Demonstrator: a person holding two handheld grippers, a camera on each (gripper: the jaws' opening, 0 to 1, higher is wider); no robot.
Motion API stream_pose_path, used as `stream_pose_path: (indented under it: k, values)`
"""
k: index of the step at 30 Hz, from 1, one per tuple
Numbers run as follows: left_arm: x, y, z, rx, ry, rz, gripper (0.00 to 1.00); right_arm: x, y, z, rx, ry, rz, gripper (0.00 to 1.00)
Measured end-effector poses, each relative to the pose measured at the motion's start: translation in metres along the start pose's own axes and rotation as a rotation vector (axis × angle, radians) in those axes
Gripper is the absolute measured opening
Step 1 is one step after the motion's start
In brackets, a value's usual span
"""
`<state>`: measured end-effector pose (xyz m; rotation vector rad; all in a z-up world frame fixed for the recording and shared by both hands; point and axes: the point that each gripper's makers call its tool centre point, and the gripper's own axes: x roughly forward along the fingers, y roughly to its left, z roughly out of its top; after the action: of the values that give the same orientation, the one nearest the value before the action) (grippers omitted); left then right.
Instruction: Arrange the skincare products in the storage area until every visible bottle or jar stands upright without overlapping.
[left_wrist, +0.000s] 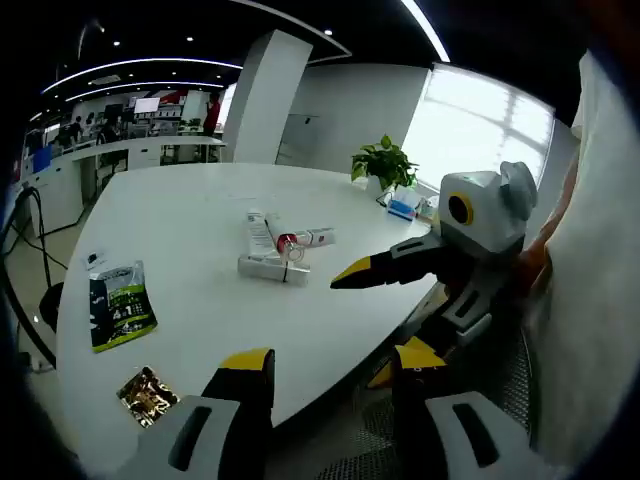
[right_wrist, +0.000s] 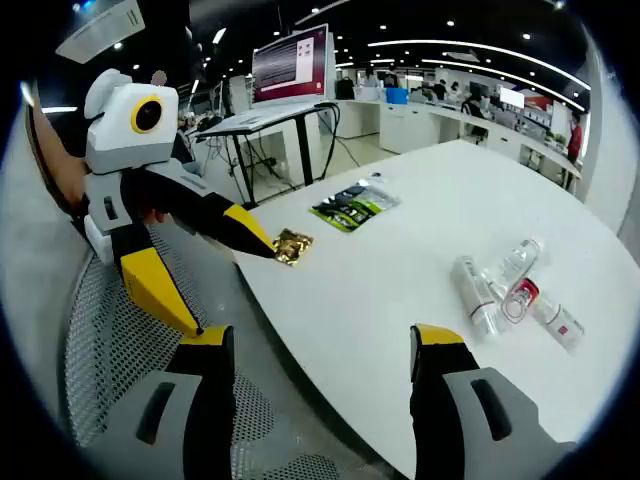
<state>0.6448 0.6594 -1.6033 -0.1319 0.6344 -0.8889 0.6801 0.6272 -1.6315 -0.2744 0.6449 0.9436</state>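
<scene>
Skincare tubes (left_wrist: 282, 245) heaped lying flat mid white table (left_wrist: 200, 200) | left gripper (left_wrist: 330, 365), right gripper (right_wrist: 322, 345) both spread, empty, well short | prob. light, slick plastic (some clear) — grab mid-body — may roll.

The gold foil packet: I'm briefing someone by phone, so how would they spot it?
On the white table, go to the edge nearest the grippers. Beside the green-and-black pouch lies the gold foil packet: small, crinkled, shiny, unlike the pale tubes mid-table.
</scene>
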Motion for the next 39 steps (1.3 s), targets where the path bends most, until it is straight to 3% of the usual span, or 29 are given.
stream_pose_path:
  k: [4, 7, 10, 12, 14, 17, 20, 25, 30, 36, 39]
  values:
    - [-0.001, 0.001, 0.001, -0.007, -0.007, 0.003, 0.52, -0.008, -0.005, 0.001, 0.031, 0.011, -0.013, 0.68]
    - [-0.004, 0.003, 0.002, -0.025, -0.014, 0.005, 0.52, -0.027, -0.014, 0.015, 0.095, -0.079, -0.046, 0.67]
    - [-0.002, 0.004, -0.001, -0.021, -0.007, 0.011, 0.52, -0.038, -0.024, 0.001, 0.127, -0.045, -0.082, 0.68]
    - [0.0, 0.002, -0.003, -0.007, 0.0, 0.014, 0.52, -0.035, -0.015, -0.012, 0.207, -0.005, -0.018, 0.7]
    - [0.0, 0.001, -0.002, -0.004, -0.001, 0.01, 0.52, -0.033, -0.019, -0.011, 0.139, 0.007, -0.042, 0.7]
    - [-0.001, 0.002, -0.003, -0.011, 0.007, 0.005, 0.52, -0.029, -0.016, -0.009, 0.135, -0.007, -0.041, 0.69]
    - [0.0, 0.0, -0.003, -0.02, 0.005, 0.001, 0.52, -0.027, -0.014, -0.016, 0.09, 0.023, -0.045, 0.68]
    - [0.002, -0.001, -0.007, -0.031, 0.02, -0.007, 0.52, -0.024, -0.008, -0.019, 0.074, 0.041, -0.022, 0.67]
    - [0.001, 0.0, -0.006, -0.045, 0.012, -0.008, 0.52, -0.025, -0.014, -0.017, 0.115, 0.032, -0.033, 0.67]
    - [-0.001, 0.01, 0.006, -0.087, -0.044, 0.032, 0.52, -0.022, -0.018, -0.017, 0.123, 0.032, -0.055, 0.65]
    - [0.001, 0.004, 0.0, -0.071, -0.022, 0.009, 0.52, -0.021, -0.015, -0.019, 0.1, 0.044, -0.054, 0.65]
